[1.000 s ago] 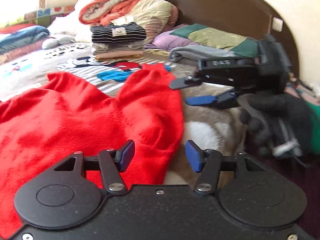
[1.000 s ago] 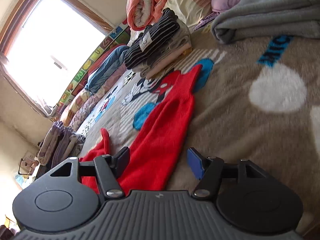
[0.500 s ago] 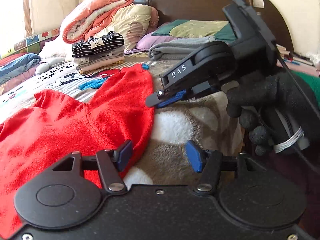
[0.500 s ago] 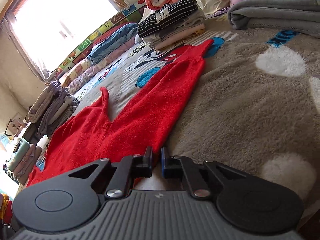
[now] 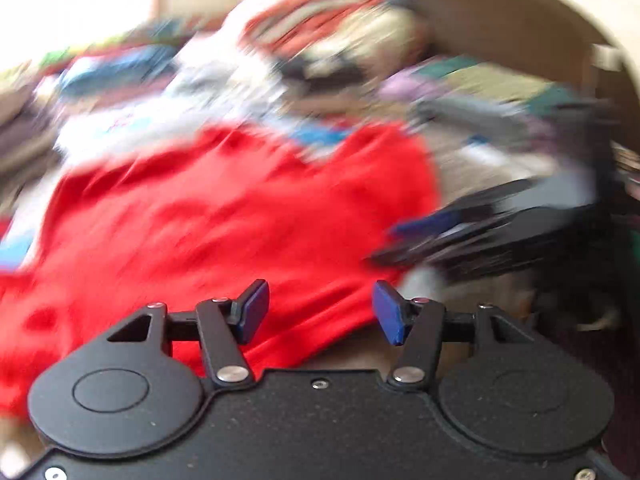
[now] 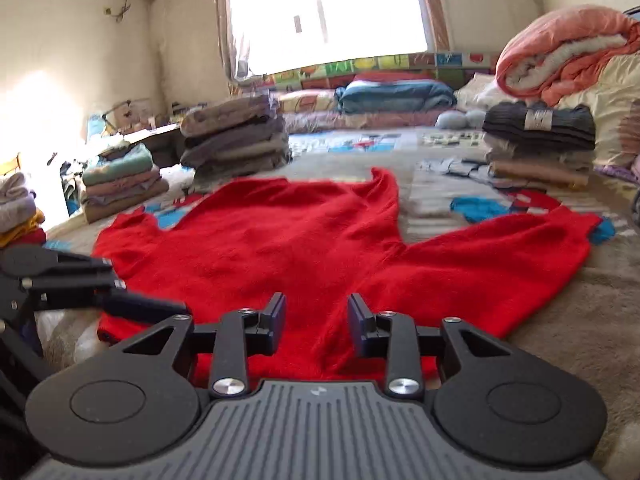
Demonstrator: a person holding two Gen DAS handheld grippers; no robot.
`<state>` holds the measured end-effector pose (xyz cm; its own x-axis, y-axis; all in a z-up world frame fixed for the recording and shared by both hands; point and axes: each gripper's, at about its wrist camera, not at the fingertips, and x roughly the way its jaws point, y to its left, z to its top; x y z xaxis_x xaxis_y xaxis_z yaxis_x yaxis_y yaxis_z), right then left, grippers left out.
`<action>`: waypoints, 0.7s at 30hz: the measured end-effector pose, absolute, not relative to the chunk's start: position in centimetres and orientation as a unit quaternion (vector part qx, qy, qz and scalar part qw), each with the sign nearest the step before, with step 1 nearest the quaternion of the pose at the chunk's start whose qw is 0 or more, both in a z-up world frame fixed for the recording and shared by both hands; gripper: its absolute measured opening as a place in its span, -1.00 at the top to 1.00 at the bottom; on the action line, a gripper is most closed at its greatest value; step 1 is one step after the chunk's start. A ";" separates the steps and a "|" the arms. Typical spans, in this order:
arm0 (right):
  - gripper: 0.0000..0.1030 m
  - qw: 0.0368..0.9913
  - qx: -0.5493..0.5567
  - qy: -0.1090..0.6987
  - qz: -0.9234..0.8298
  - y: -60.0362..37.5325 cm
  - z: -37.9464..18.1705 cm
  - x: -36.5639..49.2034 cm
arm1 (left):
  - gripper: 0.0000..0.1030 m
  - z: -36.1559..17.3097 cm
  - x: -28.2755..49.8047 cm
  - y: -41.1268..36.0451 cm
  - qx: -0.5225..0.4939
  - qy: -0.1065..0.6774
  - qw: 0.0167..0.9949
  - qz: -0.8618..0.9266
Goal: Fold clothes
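A red sweater [image 6: 280, 240] lies spread flat on the bed, one sleeve [image 6: 500, 248] reaching right. My right gripper [image 6: 316, 324] is open and empty, just above the sweater's near hem. My left gripper [image 5: 320, 312] is open and empty over the sweater [image 5: 224, 224]; its view is heavily motion-blurred. The left gripper also shows at the left edge of the right wrist view [image 6: 80, 284]. The right gripper appears blurred in the left wrist view [image 5: 480, 232].
Stacks of folded clothes stand on the bed: a grey-brown stack [image 6: 236, 136], a green-pink stack [image 6: 120, 180], and a striped dark stack [image 6: 540, 140]. Rolled orange bedding [image 6: 568, 48] and pillows sit at the back right. A bright window [image 6: 320, 12] is behind.
The right gripper opened from shut and swung to face the window across the sweater. The left gripper moved fast, blurring its view, and now sits over the sweater.
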<state>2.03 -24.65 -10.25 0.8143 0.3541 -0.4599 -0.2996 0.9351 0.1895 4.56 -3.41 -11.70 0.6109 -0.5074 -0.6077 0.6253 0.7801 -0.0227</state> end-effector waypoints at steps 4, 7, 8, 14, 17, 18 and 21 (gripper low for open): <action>0.11 0.941 0.039 0.295 0.164 -24.3 -10.9 2.0 | -0.01 -11.0 3.9 -1.3 0.090 0.293 0.897 -0.319; 0.10 0.943 0.033 0.289 0.162 -24.2 -10.2 1.0 | 0.01 -9.2 3.8 1.6 0.047 0.250 0.928 -0.273; 0.05 0.945 0.030 0.282 0.163 -24.1 -10.1 0.6 | 0.01 -9.1 4.2 2.7 0.026 0.241 0.937 -0.249; -0.10 0.947 -0.025 0.248 0.204 -21.2 -9.6 0.1 | 0.04 -11.8 7.7 6.1 -0.032 0.327 0.934 -0.143; -0.12 0.936 -0.007 0.288 0.200 -20.9 -10.4 0.9 | 0.05 -10.7 6.7 5.8 -0.011 0.301 0.942 -0.147; -0.12 0.934 0.014 0.297 0.199 -21.3 -10.4 1.2 | 0.05 -10.3 6.2 6.0 -0.021 0.284 0.947 -0.150; -0.12 0.929 0.025 0.311 0.198 -21.9 -10.0 1.1 | -0.02 -11.1 6.6 6.5 -0.016 0.307 0.944 -0.123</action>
